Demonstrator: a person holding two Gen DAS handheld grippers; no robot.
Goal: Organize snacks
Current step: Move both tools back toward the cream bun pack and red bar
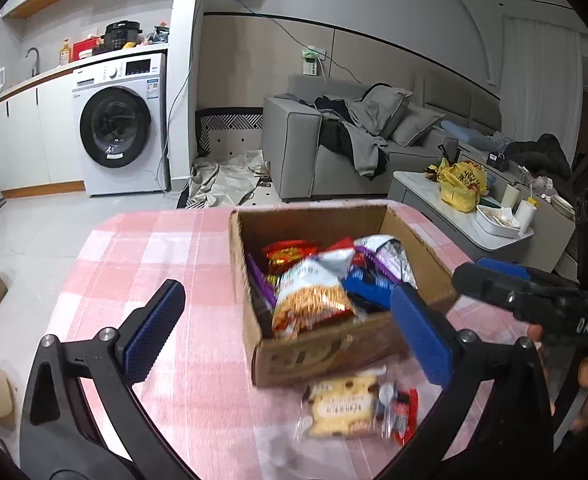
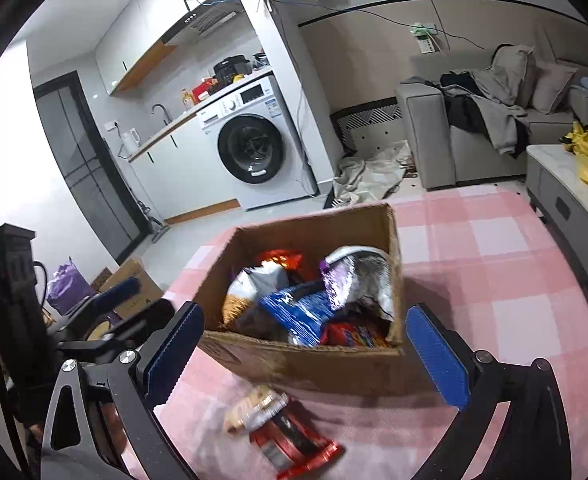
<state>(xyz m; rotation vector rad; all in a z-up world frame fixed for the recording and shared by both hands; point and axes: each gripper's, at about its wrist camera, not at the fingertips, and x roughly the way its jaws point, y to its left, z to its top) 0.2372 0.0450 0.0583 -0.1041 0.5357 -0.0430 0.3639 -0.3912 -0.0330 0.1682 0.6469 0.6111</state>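
- Pink checked cloth point(image 1: 142, 264) covers the table, with a washing machine point(image 1: 120, 124) and grey sofa point(image 1: 334, 140) behind. From the left wrist, the left gripper point(image 1: 290, 330) stands wide and empty, its blue pads straddling the near corner of the cardboard box point(image 1: 334, 354), which already holds several snack bags.
- Just in front of that box, on the cloth, lie a pale biscuit packet point(image 1: 344, 408) and a small red packet point(image 1: 404, 414), touching each other. The next pick, I judge, is one of these: come down squarely over one and close across its narrow side.
- From the right wrist, the right gripper point(image 2: 306, 354) is also wide and empty, hanging above the box's near wall point(image 2: 306, 364).
- Open cloth to the right gives moving room; the table's near-left edge lies close.
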